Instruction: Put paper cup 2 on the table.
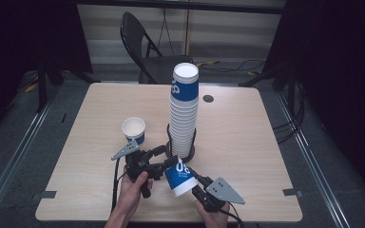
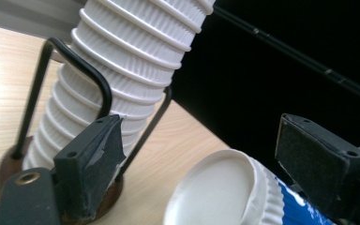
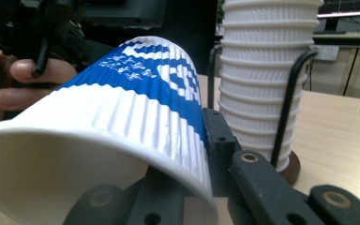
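beside rack (image 1: 169, 135), cup stack (image 1: 184, 111), seemingly empty

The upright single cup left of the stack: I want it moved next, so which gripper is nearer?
Left. The left gripper sits just below the upright cup; the right gripper is farther off, clamped on the tipped cup.

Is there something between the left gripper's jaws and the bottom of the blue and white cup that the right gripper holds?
Nothing visible does. The cup lies on its side, its bottom between the left gripper jaws, which stand apart from it. The cup stack in its wire holder stands beside and behind.
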Demonstrator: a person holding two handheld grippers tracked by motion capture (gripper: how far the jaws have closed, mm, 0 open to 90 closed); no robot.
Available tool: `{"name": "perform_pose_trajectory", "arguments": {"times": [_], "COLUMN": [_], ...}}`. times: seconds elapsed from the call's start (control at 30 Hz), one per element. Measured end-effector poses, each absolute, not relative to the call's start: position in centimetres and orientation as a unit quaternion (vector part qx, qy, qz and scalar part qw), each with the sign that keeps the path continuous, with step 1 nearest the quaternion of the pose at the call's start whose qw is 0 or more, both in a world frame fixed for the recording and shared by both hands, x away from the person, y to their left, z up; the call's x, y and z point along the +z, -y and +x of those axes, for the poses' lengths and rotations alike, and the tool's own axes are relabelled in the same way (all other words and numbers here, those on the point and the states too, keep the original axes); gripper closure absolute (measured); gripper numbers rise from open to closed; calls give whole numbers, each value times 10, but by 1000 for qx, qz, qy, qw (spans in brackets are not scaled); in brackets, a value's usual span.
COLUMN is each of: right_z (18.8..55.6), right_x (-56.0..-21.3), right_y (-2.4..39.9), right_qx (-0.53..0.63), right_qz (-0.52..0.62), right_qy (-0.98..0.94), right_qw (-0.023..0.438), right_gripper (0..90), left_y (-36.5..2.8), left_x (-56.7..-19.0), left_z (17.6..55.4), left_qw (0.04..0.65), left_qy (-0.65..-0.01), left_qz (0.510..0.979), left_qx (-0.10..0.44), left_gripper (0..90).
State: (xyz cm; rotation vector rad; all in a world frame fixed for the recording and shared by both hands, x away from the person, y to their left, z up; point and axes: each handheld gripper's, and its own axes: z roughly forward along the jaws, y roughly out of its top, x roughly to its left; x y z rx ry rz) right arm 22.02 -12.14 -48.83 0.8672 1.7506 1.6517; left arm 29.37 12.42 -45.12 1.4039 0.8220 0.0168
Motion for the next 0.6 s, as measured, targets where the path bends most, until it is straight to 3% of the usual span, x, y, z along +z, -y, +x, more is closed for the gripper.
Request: {"name": "perform_pose_trajectory", "arguments": {"times": [0.1, 0.37, 0.6], "right_z": [221, 224, 230], "right_x": [-488, -485, -483], "right_y": [127, 140, 149], "right_qx": [611, 585, 576], "right_qz": [334, 360, 373], "right_qy": [-659, -677, -687], "right_qw": [283, 263, 238], "right_gripper": [858, 858, 858], "left_y": [-126, -125, -126], "left_x": [-448, -444, -444], "left_z": [292, 281, 279], "left_qw": [666, 636, 617], "left_qy": [-363, -320, -280], "left_qz": [651, 693, 723], "left_qx": [15, 111, 139], "left_gripper": [162, 158, 180]}}
